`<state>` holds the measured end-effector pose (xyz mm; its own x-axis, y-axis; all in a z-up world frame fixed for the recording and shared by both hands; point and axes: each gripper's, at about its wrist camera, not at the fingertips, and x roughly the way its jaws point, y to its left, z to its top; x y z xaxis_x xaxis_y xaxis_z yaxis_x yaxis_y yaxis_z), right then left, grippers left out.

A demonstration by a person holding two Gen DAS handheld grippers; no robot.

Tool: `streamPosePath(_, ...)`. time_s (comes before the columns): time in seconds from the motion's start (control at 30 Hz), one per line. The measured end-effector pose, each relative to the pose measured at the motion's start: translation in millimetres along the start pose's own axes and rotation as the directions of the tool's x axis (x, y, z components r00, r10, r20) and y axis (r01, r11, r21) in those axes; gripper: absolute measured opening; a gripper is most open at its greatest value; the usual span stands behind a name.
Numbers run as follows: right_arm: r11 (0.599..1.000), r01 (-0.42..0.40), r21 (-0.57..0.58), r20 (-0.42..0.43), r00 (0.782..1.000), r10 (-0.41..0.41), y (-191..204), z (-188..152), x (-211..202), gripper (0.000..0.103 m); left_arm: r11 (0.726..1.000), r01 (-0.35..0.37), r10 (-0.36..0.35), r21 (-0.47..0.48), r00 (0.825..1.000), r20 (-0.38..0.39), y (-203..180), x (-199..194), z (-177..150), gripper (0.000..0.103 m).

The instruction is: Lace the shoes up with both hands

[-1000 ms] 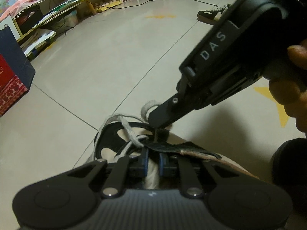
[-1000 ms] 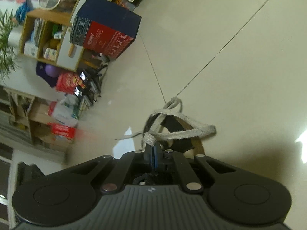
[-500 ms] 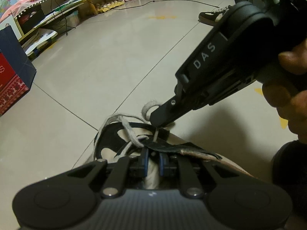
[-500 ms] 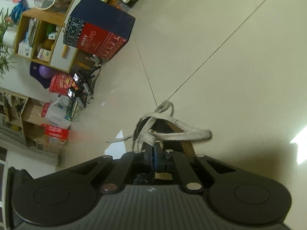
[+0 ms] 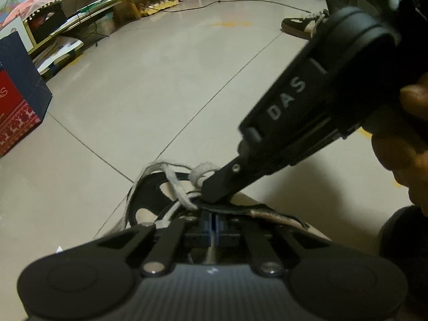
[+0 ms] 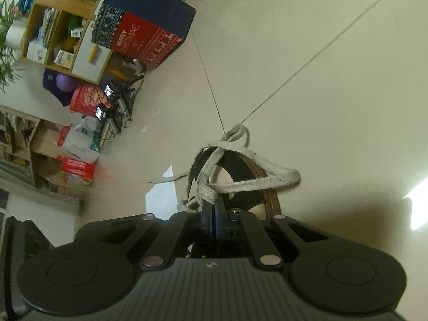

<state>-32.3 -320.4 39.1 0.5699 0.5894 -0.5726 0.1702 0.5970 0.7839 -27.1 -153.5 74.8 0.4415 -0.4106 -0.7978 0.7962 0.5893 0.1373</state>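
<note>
A black shoe (image 5: pixel 149 200) with a tan lining lies on the floor right under both grippers; it also shows in the right wrist view (image 6: pixel 240 187). Its grey-white lace (image 5: pixel 176 184) loops over the opening. My left gripper (image 5: pixel 212 222) is shut, with a pale strand of the lace between its blue pads. My right gripper (image 6: pixel 212 211) is shut on the lace (image 6: pixel 248 184), which runs out in a loop to the right. In the left wrist view the right gripper (image 5: pixel 214 192) comes down from the upper right onto the shoe's tongue.
A dark blue and red Christmas box (image 6: pixel 144 29) stands on the tiled floor, also at the left edge of the left wrist view (image 5: pixel 18 99). A second shoe (image 5: pixel 302 25) lies far back. Low shelves (image 5: pixel 107 8) and clutter (image 6: pixel 80 139) line the walls.
My left gripper's pads have closed from a small gap to shut on the lace strand. The right gripper has dropped lower onto the tongue, and the lace loop has shifted slightly.
</note>
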Motion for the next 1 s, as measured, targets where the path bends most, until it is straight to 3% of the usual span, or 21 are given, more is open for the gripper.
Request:
streamPosePath(0.13,0.998,-0.054,0.027,0.007,0.999,0.054,-8,-2,-20,0.008,1.000,-0.011,0.011,-0.002,1.000,-0.011,-1,0,-1,0.002)
streamPosePath(0.23,0.988,-0.028,-0.153,-0.035,0.999,0.023,2,-17,-39,0.008,1.000,-0.001,0.001,-0.008,1.000,-0.015,2,1,0,0.002)
streamPosePath(0.33,0.911,0.044,-0.410,-0.071,0.994,-0.080,21,-39,-49,0.012,1.000,0.010,-0.011,-0.021,1.000,-0.025,6,2,2,0.002)
streamPosePath(0.37,0.875,0.066,-0.479,-0.068,0.991,-0.112,28,-47,-50,0.018,1.000,0.009,-0.009,-0.017,1.000,-0.029,5,2,3,0.002)
streamPosePath(0.4,0.833,0.086,-0.546,-0.063,0.988,-0.143,36,-54,-51,0.034,1.000,0.006,-0.007,-0.016,0.999,-0.032,4,3,3,0.002)
streamPosePath(0.43,0.802,0.094,-0.589,-0.054,0.986,-0.155,42,-58,-50,0.041,1.000,0.004,-0.004,-0.016,0.999,-0.037,3,2,2,0.002)
streamPosePath(0.57,0.713,0.120,-0.691,-0.032,0.980,-0.196,63,-67,-30,0.040,1.000,0.002,-0.003,-0.013,0.999,-0.053,1,2,3,0.002)
streamPosePath(0.67,0.687,0.176,-0.705,-0.003,0.968,-0.251,64,-67,-12,0.034,1.000,-0.003,0.003,-0.004,0.998,-0.062,0,2,3,0.002)
streamPosePath(0.73,0.719,0.196,-0.667,0.009,0.967,-0.255,63,-68,-9,0.021,1.000,-0.011,0.010,-0.010,0.998,-0.069,1,1,3,0.002)
streamPosePath(0.9,0.836,0.227,-0.499,0.020,0.968,-0.251,48,-63,-19,0.009,0.999,-0.026,0.021,-0.047,0.995,-0.094,0,-6,6,0.002)
streamPosePath(1.0,0.839,0.237,-0.490,0.024,0.966,-0.259,47,-62,-22,0.007,0.996,-0.023,0.015,-0.085,0.995,-0.096,3,-13,4,0.002)
